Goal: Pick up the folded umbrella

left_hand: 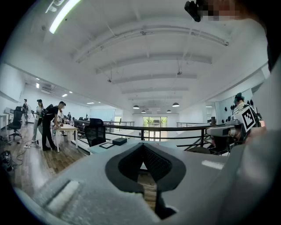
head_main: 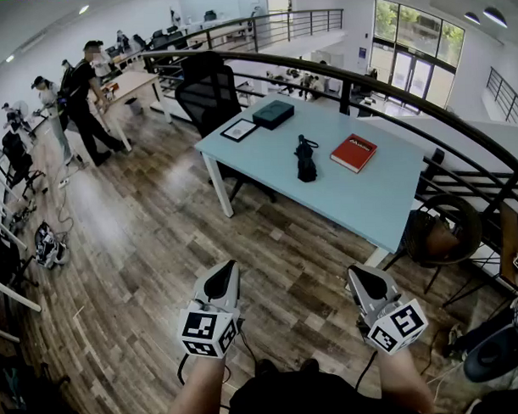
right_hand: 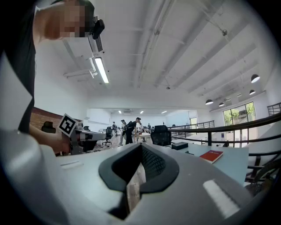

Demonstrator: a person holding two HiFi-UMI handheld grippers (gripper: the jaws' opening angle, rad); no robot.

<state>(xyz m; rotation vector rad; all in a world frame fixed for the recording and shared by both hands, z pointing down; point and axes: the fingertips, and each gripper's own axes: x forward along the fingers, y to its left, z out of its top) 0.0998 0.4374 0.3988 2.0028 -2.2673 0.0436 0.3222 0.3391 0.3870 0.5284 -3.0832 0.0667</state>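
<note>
**Both hand-held grippers closed and far from the umbrella**

The folded umbrella (head_main: 306, 160) lies black and compact on the pale surface (head_main: 360, 198), just beside the red book (head_main: 353, 152), on the side of the book that faces the dark box (head_main: 274, 114). The left hand-held gripper (head_main: 221, 284) and the right hand-held gripper (head_main: 370, 285) are both well apart from the red book, held over the wooden floor on the near side. Each has its jaws together with nothing between them.

The main risk is arriving at the umbrella with the jaws together, which would shove it rather than take it. It would probably roll or slide toward the red book, or carry the book along with it. A grip on loose fabric or on the wrist strap alone could let the bundle sag and slip out. Because the umbrella lies so close to the book, a wide-open jaw could also catch the book's edge.

The only container is the dark box, which sits farther from the red book than the umbrella does. Its lid is on, so its contents cannot be seen.
</note>
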